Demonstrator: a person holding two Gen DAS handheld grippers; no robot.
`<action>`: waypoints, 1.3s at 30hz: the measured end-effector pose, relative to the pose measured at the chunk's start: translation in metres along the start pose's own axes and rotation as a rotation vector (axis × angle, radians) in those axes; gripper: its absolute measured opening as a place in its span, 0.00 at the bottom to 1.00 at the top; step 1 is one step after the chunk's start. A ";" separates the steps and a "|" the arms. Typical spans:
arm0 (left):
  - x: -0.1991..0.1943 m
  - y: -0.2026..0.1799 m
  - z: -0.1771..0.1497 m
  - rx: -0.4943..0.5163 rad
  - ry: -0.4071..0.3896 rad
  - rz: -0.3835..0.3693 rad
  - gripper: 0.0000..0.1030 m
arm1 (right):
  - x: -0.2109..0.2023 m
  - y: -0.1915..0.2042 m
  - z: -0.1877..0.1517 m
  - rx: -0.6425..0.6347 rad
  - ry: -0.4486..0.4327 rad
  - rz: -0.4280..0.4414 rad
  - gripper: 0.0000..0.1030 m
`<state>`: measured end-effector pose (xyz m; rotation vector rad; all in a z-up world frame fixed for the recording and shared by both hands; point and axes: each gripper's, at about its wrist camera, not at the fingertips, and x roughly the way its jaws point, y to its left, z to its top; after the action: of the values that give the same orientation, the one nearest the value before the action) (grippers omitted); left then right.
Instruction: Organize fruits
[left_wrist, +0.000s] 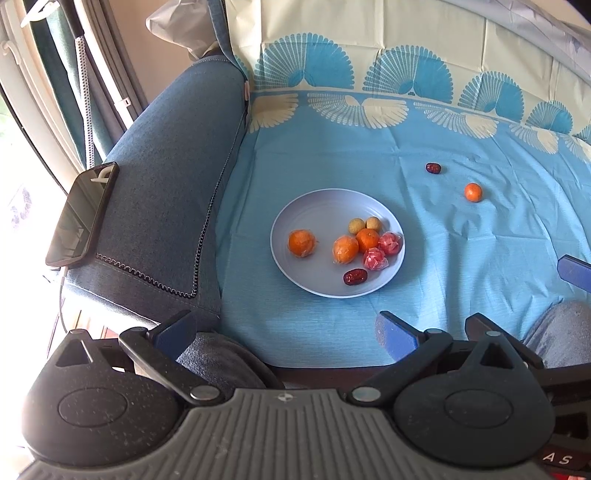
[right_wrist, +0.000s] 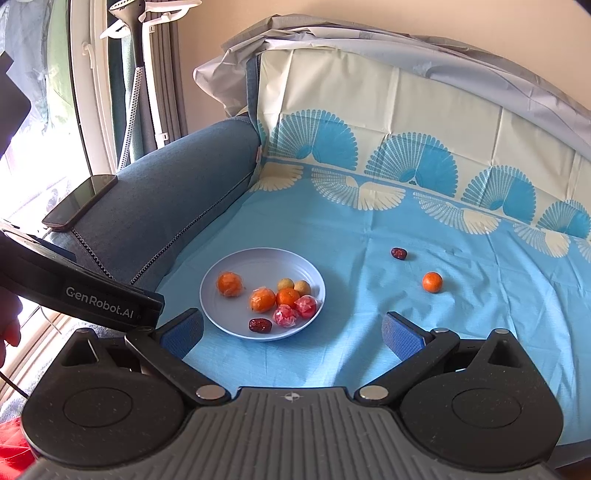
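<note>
Both grippers are held low at the near edge of the blue tablecloth, neither carrying anything. The left gripper has its jaws spread wide with nothing between them; the right gripper likewise stands spread and empty.

Just ahead of the right jaws, slightly toward their left finger, sits the pale blue plate. It already holds three mandarins, two red plastic-wrapped fruits, two small yellow-brown fruits and one red date.

Beyond the plate, ahead and to the right of both sets of jaws, two fruits lie loose on the cloth, well apart from the plate: a mandarin and, farther back, a red date.

Assessment: the gathering is mostly done, with two pieces outstanding. The next move likely calls for the right gripper to reach forward-right, straddle the loose mandarin and close gently, as it may roll.

A phone rests on the sofa arm, far left.
</note>
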<state>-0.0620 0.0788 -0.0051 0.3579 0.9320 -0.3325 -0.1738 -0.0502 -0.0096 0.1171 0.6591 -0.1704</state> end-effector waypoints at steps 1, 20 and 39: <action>0.001 0.000 0.000 0.000 0.003 0.000 1.00 | 0.001 0.000 0.000 0.001 0.002 0.001 0.99; 0.053 -0.018 0.034 0.036 0.119 -0.021 1.00 | 0.054 -0.044 -0.012 0.150 0.087 -0.043 0.99; 0.223 -0.171 0.176 0.212 0.015 -0.115 1.00 | 0.275 -0.222 -0.021 0.221 0.006 -0.310 0.99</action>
<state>0.1148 -0.1780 -0.1191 0.5022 0.9364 -0.5363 -0.0157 -0.2971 -0.2074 0.2274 0.6609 -0.5418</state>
